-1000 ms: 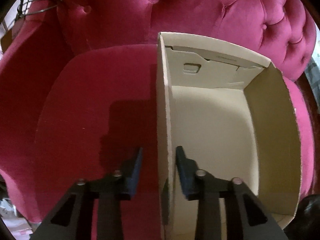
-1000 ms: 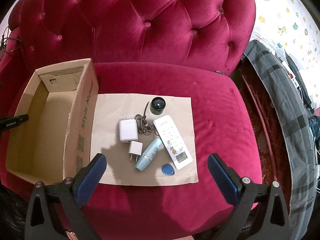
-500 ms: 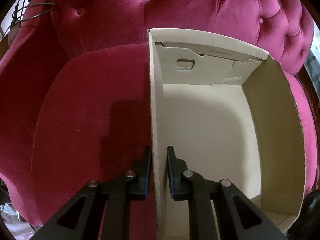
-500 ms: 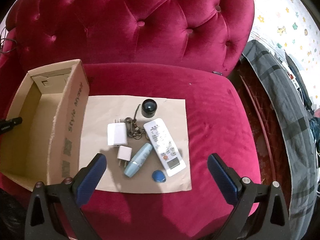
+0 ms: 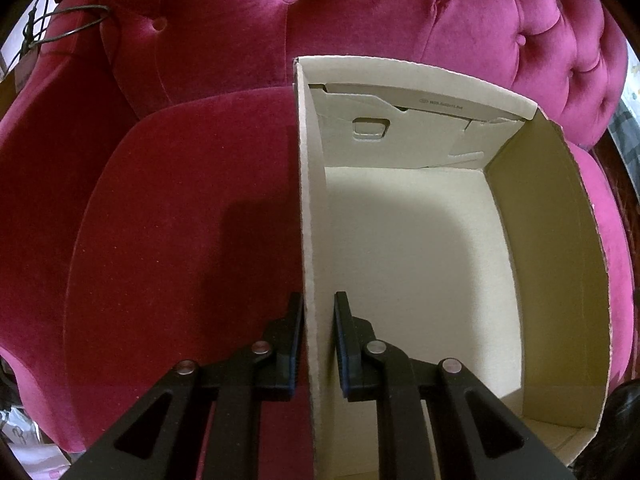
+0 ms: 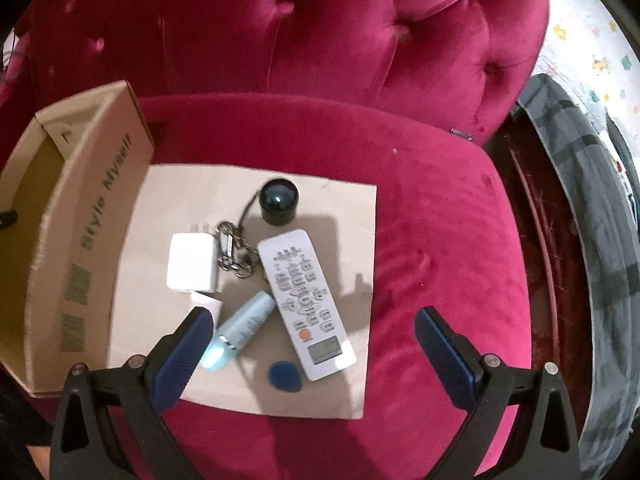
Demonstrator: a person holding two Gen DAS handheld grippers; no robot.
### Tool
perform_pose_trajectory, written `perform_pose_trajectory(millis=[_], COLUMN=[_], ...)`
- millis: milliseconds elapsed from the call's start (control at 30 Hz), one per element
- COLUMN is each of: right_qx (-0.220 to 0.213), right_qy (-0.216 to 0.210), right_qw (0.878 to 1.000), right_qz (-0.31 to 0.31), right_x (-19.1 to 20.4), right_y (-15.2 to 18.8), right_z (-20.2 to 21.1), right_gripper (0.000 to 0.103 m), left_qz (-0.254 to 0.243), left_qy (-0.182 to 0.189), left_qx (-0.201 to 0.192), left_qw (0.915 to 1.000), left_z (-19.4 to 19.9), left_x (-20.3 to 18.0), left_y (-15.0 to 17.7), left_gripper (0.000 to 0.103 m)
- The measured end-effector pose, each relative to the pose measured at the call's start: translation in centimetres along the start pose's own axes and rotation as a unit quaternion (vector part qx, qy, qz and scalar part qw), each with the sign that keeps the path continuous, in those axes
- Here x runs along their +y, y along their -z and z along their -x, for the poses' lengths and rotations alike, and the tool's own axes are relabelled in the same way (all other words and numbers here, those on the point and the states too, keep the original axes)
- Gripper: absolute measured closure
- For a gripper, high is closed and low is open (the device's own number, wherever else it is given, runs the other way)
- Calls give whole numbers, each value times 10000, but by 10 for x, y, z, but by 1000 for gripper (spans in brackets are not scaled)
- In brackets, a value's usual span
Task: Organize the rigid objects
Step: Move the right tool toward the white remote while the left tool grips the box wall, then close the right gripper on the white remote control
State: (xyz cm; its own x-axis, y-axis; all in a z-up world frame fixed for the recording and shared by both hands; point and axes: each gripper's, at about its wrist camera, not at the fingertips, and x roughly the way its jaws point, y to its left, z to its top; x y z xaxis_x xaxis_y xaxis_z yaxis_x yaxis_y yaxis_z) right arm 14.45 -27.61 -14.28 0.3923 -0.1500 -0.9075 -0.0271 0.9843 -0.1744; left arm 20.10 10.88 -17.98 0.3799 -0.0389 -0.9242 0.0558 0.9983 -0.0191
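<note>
My left gripper [image 5: 318, 340] is shut on the near left wall of an empty cardboard box [image 5: 310, 200], one finger outside and one inside. The box also shows at the left of the right wrist view [image 6: 92, 216]. My right gripper [image 6: 312, 344] is open and hovers above a brown paper sheet [image 6: 352, 216] on the sofa seat. On the sheet lie a white remote [image 6: 306, 304], a light blue tube [image 6: 240, 332], a white charger [image 6: 192, 262], a smaller white plug [image 6: 208, 304], a key ring [image 6: 234, 250], a black cap [image 6: 279, 202] and a blue tag [image 6: 285, 377].
Everything rests on a crimson tufted velvet sofa [image 6: 432, 248]. A grey checked cloth [image 6: 592, 216] hangs past the sofa's right edge. A wire loop [image 5: 76, 26] hangs at the far left in the left wrist view.
My left gripper has closed on the box wall. My right gripper has moved down and closer over the objects on the paper, still open.
</note>
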Motion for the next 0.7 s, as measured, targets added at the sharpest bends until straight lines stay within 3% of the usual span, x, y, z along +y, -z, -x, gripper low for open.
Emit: perform_pose_trajectory(millis=[600, 700], right_qx=[575, 681], right_qy=[-376, -354], right_qw=[9970, 9959], right_qz=[363, 488], right_x=[-18, -20], right_y=[15, 15], right_z=[-84, -94], right_gripper=[2, 7], left_qz=[66, 69], left_qy=[6, 17], left_qx=[24, 26], left_qw=[10000, 10000], left_z=[-1, -1], left_x=[1, 2], left_y=[-1, -1], left_gripper=[87, 87])
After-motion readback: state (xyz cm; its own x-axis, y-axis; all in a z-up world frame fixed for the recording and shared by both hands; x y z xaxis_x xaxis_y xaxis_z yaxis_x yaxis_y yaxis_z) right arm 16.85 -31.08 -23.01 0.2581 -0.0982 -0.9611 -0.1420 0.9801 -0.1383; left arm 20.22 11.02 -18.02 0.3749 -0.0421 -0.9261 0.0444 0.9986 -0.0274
